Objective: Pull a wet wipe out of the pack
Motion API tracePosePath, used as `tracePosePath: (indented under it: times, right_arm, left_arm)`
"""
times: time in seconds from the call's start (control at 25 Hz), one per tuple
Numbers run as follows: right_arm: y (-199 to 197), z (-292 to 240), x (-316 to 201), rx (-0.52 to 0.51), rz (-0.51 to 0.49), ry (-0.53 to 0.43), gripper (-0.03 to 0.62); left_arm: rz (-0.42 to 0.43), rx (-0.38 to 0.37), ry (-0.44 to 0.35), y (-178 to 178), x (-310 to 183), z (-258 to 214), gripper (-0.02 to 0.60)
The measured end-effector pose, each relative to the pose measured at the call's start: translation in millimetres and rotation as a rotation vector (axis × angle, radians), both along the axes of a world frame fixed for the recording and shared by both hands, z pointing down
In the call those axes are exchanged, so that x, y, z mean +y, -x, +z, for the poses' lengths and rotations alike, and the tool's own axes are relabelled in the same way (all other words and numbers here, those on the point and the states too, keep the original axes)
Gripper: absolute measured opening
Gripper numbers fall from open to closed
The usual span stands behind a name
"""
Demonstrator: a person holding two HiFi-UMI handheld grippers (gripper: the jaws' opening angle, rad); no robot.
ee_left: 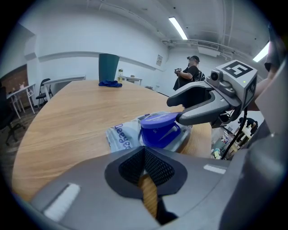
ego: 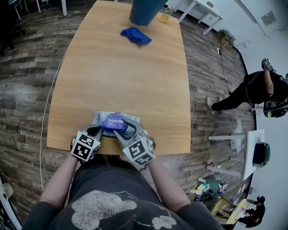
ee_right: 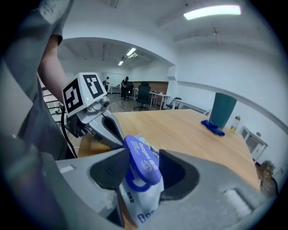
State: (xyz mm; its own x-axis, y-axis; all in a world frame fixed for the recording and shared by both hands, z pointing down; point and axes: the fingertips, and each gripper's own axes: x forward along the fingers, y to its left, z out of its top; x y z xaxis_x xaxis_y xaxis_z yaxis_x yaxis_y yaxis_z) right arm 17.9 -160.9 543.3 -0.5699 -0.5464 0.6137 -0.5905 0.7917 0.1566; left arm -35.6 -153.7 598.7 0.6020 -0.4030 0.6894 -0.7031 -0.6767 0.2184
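The wet wipe pack (ego: 100,118) lies at the table's near edge, pale with blue print (ee_left: 120,137). Its round blue lid (ego: 113,122) is tilted up off the pack (ee_right: 143,158). My right gripper (ego: 125,130) has the raised lid between its pads (ee_right: 143,170), both pads against its rim; seen from the left gripper view, the fingers (ee_left: 200,112) straddle the lid (ee_left: 158,121). My left gripper (ego: 100,131) is shut, with its tips (ee_left: 144,155) at the pack's near left end. Whether it pinches the wrapper is hidden. No wipe shows.
A teal bin (ego: 144,11), a crumpled blue cloth (ego: 136,36) and a small bottle (ego: 166,15) stand at the table's (ego: 126,81) far end. The pack sits close to the near table edge. A person (ego: 256,90) is on the floor to the right.
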Motion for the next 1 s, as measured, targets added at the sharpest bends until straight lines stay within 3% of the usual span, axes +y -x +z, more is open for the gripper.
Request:
tracePosePath:
  times: [0.12,0.32,0.56,1.0]
  right_arm:
    - [1.5,-3.0,-1.9,0.018,0.005,-0.049,0.108]
    - [-0.6,-2.9,-5.2,0.027,0.016,-0.063,0.107]
    - [-7.1,-19.0,-38.7,0.027,0.099,-0.137,0.115]
    - [-24.2,-4.0,-80.2,0.034,0.228,-0.086,0.135]
  left_arm:
    - [0.002,-0.002,-0.006,0.4,-0.6,0.1,0.017]
    - [0.001,-0.001,-0.021,0.2,-1.0,0.3,0.017]
    - [0.003,-0.006,-0.012,0.9,-1.1,0.2,0.017]
    - [0.004,-0.005,-0.017,0.2,1.2,1.2,0.017]
